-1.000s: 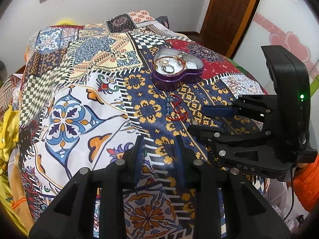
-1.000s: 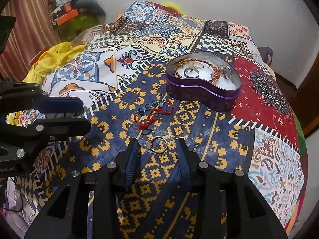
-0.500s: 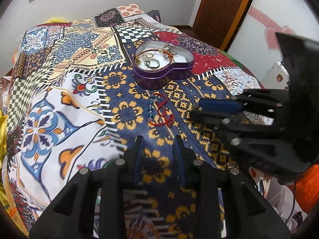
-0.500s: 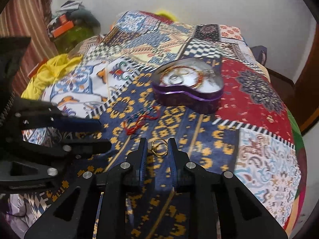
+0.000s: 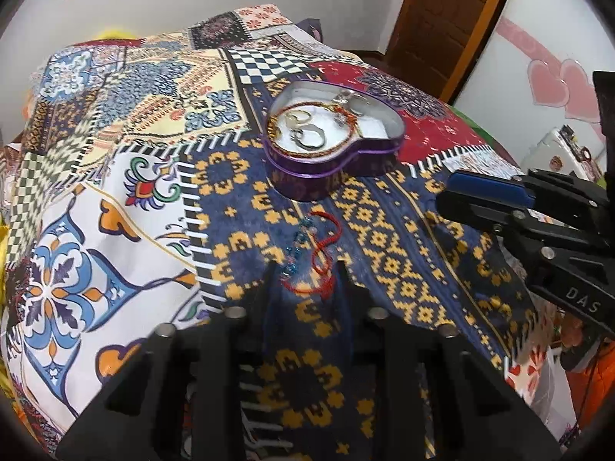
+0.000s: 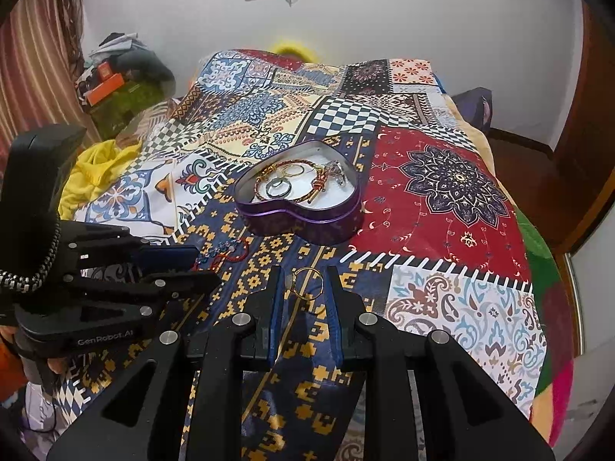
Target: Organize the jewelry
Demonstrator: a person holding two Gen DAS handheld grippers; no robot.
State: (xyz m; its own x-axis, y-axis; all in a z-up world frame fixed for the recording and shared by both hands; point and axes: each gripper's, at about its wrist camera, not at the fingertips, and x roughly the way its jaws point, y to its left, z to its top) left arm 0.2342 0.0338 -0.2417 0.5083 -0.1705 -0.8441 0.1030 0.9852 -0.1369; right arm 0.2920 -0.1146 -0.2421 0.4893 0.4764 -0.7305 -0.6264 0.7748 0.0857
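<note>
A purple heart-shaped tin (image 5: 334, 176) (image 6: 300, 223) sits on the patchwork bedspread with rings and braided bracelets inside. In front of it lie a red cord bracelet (image 5: 321, 269) (image 6: 230, 257) and a blue beaded bracelet (image 5: 298, 246). My left gripper (image 5: 306, 267) (image 6: 207, 265) straddles their near end. Its jaws are closing, and the pads do not visibly press on the cords. My right gripper (image 6: 303, 271) (image 5: 446, 194) is shut on a thin gold ring (image 6: 306, 282), held just above the cloth to the right of the bracelets.
The bedspread (image 6: 442, 199) drops off at the right and near edges. Yellow cloth (image 6: 96, 169) and a pile of clutter (image 6: 115, 84) lie at the left. A wooden door (image 5: 442, 19) stands behind the bed. An orange sleeve (image 5: 588, 384) shows under the right gripper.
My left gripper moved forward and down until its fingers flank the bracelets, and its jaws narrowed. My right gripper shut on the gold ring and raised it off the bedspread.
</note>
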